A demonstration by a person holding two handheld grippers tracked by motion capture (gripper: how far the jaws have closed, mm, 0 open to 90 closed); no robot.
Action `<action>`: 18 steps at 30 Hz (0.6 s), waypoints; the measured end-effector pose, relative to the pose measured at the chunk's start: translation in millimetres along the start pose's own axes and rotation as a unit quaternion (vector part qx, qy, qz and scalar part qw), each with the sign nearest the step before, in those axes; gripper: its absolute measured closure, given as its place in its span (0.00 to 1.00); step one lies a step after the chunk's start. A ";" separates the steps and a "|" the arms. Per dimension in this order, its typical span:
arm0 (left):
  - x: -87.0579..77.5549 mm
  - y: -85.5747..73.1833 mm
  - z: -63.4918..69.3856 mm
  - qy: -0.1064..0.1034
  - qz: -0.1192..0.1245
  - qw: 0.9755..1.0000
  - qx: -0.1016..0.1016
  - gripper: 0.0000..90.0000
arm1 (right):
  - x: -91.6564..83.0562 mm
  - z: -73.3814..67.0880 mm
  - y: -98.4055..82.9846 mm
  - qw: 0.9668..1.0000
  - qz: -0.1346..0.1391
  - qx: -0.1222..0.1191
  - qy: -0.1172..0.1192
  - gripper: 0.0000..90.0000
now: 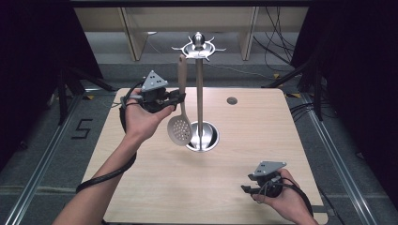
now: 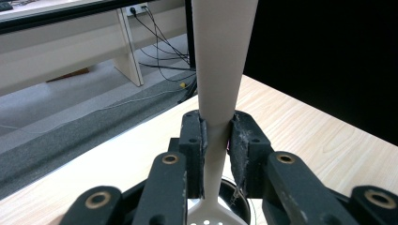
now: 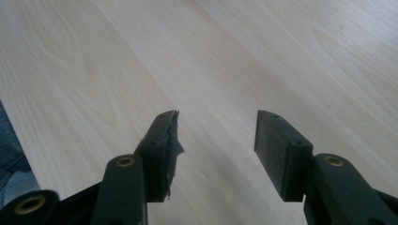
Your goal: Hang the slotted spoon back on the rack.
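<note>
A cream slotted spoon point(image 1: 181, 123) hangs upright beside a metal utensil stand point(image 1: 199, 93), its handle top near the stand's hooked crown point(image 1: 198, 47) and its perforated bowl low by the round base point(image 1: 203, 138). My left gripper point(image 1: 178, 98) is shut on the spoon's handle point(image 2: 217, 140) about midway down; both pads press its narrow part. The spoon's bowl point(image 2: 206, 218) peeks out below the jaws. My right gripper point(image 1: 245, 188) rests low over the wooden table point(image 1: 253, 126) near its front right corner, open, with bare wood point(image 3: 216, 93) between its jaws.
A small round grommet point(image 1: 232, 100) sits in the table's far right part. Beyond the table are a grey floor, desk legs point(image 1: 133, 37) and loose cables point(image 1: 277, 42). Dark curtains flank both sides.
</note>
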State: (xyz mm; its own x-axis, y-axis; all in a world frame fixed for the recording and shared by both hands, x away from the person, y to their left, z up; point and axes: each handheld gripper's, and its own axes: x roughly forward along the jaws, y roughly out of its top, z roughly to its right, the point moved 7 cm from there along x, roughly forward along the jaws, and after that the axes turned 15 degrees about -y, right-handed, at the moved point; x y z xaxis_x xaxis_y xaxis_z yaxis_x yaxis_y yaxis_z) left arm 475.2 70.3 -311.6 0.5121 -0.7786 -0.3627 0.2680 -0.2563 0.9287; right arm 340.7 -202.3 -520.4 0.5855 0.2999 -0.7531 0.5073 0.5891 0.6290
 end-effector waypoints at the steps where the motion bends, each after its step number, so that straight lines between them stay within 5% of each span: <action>1: 0.4 -0.1 -0.1 -0.001 -0.001 1.000 -0.001 0.84 | 0.0 0.0 0.0 1.000 0.000 0.000 0.000 0.56; 18: 9.7 1.4 -1.8 0.000 -0.004 1.000 -0.006 0.83 | 0.4 0.3 -0.1 1.000 0.000 -0.001 0.000 0.56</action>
State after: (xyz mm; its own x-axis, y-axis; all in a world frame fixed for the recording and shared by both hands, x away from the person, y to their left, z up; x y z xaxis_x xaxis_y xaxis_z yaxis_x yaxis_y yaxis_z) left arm 482.1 63.5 -314.0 0.5103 -0.7762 -0.3704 0.2827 -0.2554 0.9246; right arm 341.2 -202.4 -520.7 0.5854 0.3008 -0.7528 0.5057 0.5903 0.6291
